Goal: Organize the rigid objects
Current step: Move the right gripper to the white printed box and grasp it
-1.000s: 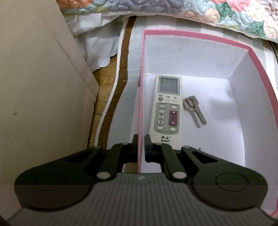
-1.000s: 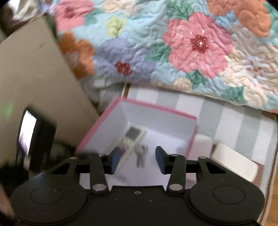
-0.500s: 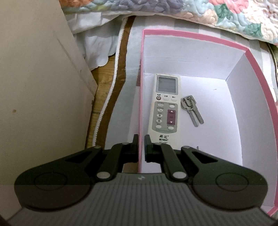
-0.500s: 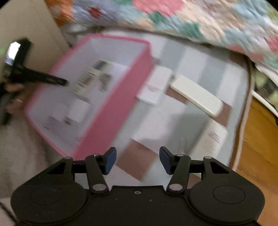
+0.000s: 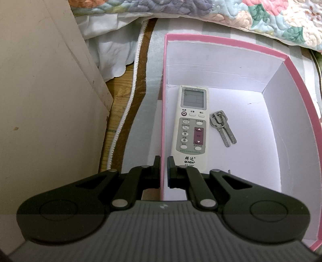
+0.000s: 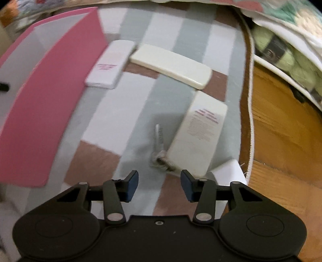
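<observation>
My left gripper (image 5: pixel 164 171) is shut on the left wall of the pink box (image 5: pixel 163 125). Inside the box lie a white remote control (image 5: pixel 191 129) and a pair of keys (image 5: pixel 221 127). In the right wrist view my right gripper (image 6: pixel 159 185) hovers low over the striped mat, its jaws closing with nothing between them. Just ahead of it lies a loose key (image 6: pixel 159 147) beside a white box with pink print (image 6: pixel 199 133). Farther off lie a cream flat case (image 6: pixel 171 64) and a second white box (image 6: pixel 109 64) against the pink box (image 6: pixel 50 96).
A beige board (image 5: pixel 44 104) stands to the left of the pink box. The striped mat (image 6: pixel 132 104) ends at a white trim, with wooden floor (image 6: pixel 281 141) on the right. A flowered quilt (image 5: pixel 261 18) hangs along the far side.
My right gripper has swung from above the pink box to the right and down over the mat, now close to the loose key. The left gripper has kept its hold on the box wall.
</observation>
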Action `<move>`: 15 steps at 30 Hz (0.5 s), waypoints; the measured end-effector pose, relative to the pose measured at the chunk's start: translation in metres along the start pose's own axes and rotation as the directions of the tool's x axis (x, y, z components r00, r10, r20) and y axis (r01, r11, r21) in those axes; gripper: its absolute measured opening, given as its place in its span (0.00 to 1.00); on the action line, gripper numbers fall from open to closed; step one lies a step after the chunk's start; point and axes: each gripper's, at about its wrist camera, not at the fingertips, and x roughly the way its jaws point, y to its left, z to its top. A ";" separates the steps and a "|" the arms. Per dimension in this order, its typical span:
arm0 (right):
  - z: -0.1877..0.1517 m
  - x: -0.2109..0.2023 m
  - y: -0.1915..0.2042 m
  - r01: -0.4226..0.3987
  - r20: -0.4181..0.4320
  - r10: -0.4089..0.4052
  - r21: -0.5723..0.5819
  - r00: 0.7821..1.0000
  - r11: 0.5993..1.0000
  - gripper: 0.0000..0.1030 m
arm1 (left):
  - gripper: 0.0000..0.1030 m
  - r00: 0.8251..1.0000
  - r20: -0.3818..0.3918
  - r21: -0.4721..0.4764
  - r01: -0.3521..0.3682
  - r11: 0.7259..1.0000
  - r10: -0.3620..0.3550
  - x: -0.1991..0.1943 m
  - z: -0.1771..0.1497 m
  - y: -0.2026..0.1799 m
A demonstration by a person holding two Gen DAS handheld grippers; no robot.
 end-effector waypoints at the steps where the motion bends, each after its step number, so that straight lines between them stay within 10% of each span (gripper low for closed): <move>1: 0.000 0.002 0.000 0.006 0.011 -0.006 0.011 1.000 1.000 0.48 | 0.05 1.000 0.000 0.000 0.000 1.000 0.000 0.000 0.000 0.000; 7: 0.002 0.004 0.008 0.000 0.043 0.000 -0.004 0.999 1.000 0.07 | 0.05 1.000 0.000 -0.003 0.002 1.000 -0.002 0.000 0.000 0.000; 12: 0.004 -0.014 -0.007 -0.016 0.103 0.008 0.078 0.995 0.997 0.12 | 0.05 1.000 -0.002 -0.005 0.006 1.000 -0.006 0.000 -0.001 0.001; 15: 0.017 -0.021 -0.023 0.021 0.108 -0.037 0.144 0.993 0.989 0.40 | 0.05 1.000 -0.002 -0.005 0.005 1.000 -0.005 0.000 -0.001 0.000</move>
